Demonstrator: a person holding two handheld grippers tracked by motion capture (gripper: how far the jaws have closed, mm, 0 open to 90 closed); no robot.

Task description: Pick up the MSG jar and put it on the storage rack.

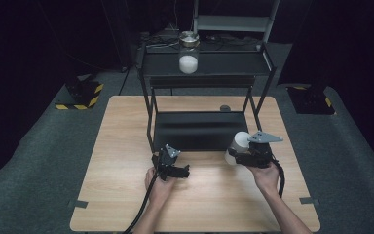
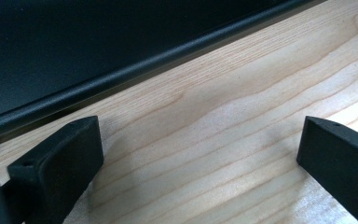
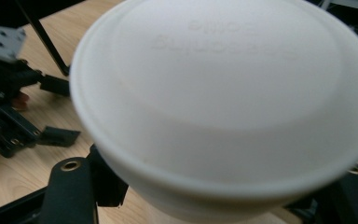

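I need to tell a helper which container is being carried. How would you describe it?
On the wooden table, look right of the black shelf's lower tray. The right gripper grips a white tub tipped sideways; unlike the clear jar on top, it is opaque.

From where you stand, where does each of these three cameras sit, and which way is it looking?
High view: above the person's side, looking forward and down on the wooden table and black shelf rack; both forearms show, with the left gripper and right gripper.
Left gripper view: rides that gripper, facing bare tabletop and the rack's lower edge; its open jaws show.
Right gripper view: rides that gripper, facing the white container it grips.
Shared: high and right gripper views both show the container and the left gripper.
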